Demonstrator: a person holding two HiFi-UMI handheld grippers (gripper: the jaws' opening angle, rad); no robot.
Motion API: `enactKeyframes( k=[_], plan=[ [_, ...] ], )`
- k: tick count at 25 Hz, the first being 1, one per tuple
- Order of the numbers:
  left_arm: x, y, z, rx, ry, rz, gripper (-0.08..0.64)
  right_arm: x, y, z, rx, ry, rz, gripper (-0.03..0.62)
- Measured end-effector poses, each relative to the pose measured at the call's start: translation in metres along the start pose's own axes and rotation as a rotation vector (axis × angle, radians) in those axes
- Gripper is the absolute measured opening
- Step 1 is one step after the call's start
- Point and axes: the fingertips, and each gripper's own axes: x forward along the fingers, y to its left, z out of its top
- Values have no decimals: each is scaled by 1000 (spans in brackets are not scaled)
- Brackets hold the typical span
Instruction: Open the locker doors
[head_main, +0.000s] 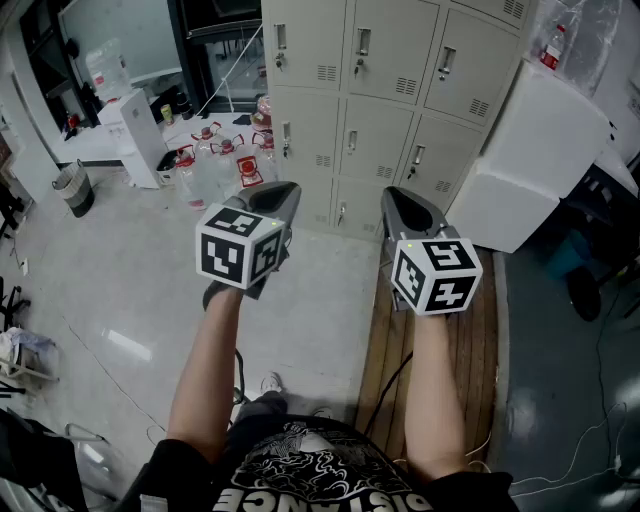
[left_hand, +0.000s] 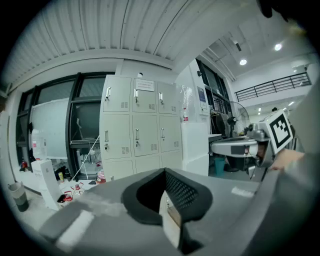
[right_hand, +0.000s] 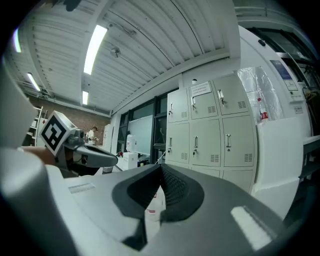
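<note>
Locker (head_main: 380, 90): pale grey steel unit with three columns of compartments in view. It stands on the floor (head_main: 130, 290) ahead of the person, well apart from both tools.

Doors (head_main: 385, 55): every one in view sits flush and closed. Each carries an upright handle (head_main: 363, 42) and a small block of vent slots.

Paper sheet (left_hand: 145, 85): fixed to the top middle door, seen in the left gripper view. Its print is too small to read.

White box (head_main: 530, 150): large and plain, just beside the locker's right side.

Water jugs (head_main: 215, 165): a cluster of clear jugs with red labels, on the floor near the locker's lower left corner.

Bin (head_main: 75, 188): dark and round, on the floor far to the left, well apart from the locker.

Wooden platform (head_main: 480, 340): slatted, lying on the floor beneath the person's right forearm and running toward the locker's base.

Left tool (head_main: 284, 190): held out in front of the person and aimed toward the locker, with a marker cube (head_main: 238, 248) at its rear. Its jaws are pressed together at the tips with nothing between them.

Right tool (head_main: 396, 196): held level with the left tool and near it, not touching, and also pointing at the locker. Its jaws are fully closed and empty.
</note>
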Motion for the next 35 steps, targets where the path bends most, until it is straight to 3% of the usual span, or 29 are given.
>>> enactKeyframes(
  k=[16, 35],
  plan=[
    [27, 26, -4, -13, 9, -23, 3, 32, -8, -8, 19, 2, -44, 8],
    [102, 147, 16, -9, -25, -112, 3, 167, -10, 12, 12, 16, -126, 95]
  ],
)
